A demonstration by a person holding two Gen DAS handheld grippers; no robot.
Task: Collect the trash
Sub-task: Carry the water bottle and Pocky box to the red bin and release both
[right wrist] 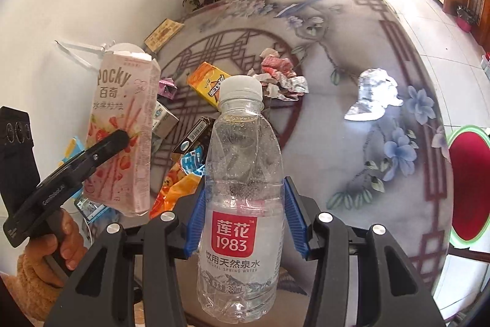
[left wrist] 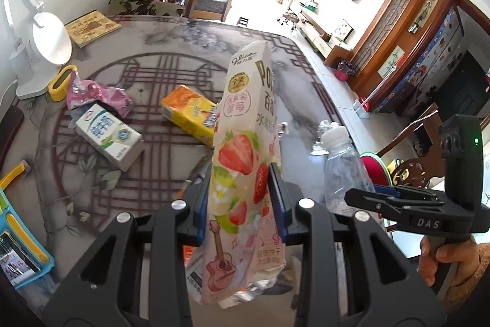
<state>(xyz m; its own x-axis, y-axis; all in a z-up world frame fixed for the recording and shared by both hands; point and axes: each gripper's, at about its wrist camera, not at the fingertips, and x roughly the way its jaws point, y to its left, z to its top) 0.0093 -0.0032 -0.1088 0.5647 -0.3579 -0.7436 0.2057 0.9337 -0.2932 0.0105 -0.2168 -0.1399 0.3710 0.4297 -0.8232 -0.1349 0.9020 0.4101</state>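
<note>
My left gripper (left wrist: 242, 198) is shut on a pink strawberry Pocky box (left wrist: 245, 143), held upright above the round table (left wrist: 171, 183). The same Pocky box (right wrist: 122, 131) shows at the left of the right wrist view, with the left gripper (right wrist: 116, 143) around it. My right gripper (right wrist: 245, 216) is shut on a clear plastic water bottle (right wrist: 242, 192) with a white cap and a red label, also lifted off the table. The bottle (left wrist: 343, 161) and right gripper (left wrist: 361, 198) show at the right of the left wrist view.
On the table lie a white milk carton (left wrist: 110, 137), a yellow juice box (left wrist: 190, 112), a pink wrapper (left wrist: 98, 95), crumpled red-and-white wrappers (right wrist: 281, 75), a silver foil piece (right wrist: 373, 94) and orange snack bags (right wrist: 180, 186). A white fan (left wrist: 46, 51) stands at the far left.
</note>
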